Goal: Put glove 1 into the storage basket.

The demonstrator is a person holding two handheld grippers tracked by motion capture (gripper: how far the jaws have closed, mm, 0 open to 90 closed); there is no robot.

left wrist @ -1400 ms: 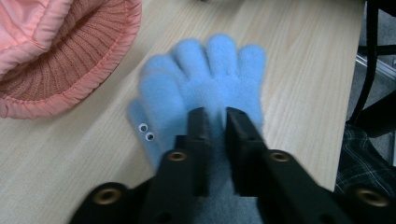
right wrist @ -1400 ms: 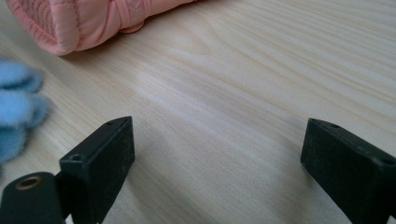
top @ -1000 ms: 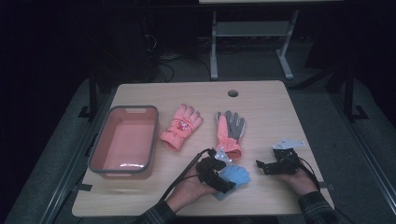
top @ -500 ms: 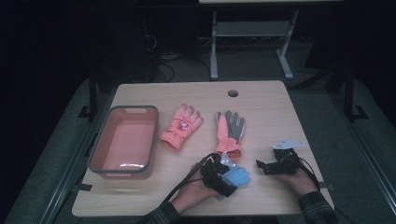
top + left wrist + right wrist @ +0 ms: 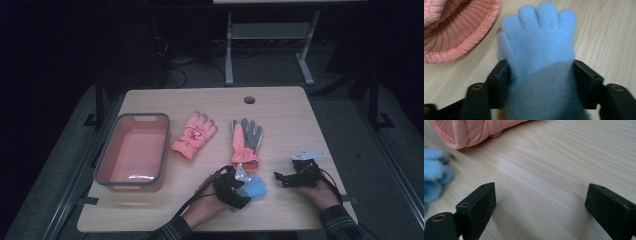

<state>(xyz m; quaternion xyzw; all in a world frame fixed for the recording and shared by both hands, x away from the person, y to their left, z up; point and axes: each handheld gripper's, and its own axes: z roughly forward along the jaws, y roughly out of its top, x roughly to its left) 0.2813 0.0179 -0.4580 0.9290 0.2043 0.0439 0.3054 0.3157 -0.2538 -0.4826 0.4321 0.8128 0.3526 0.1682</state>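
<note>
L claw point(image 5: 541, 82) just closed round fuzzy blue glove point(image 5: 537, 45), wood table.

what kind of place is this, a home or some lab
Probably a lab or recording workspace, not a home: a bare wooden table with a cable hole, cables on the dark floor behind it, and a metal stand.
</note>
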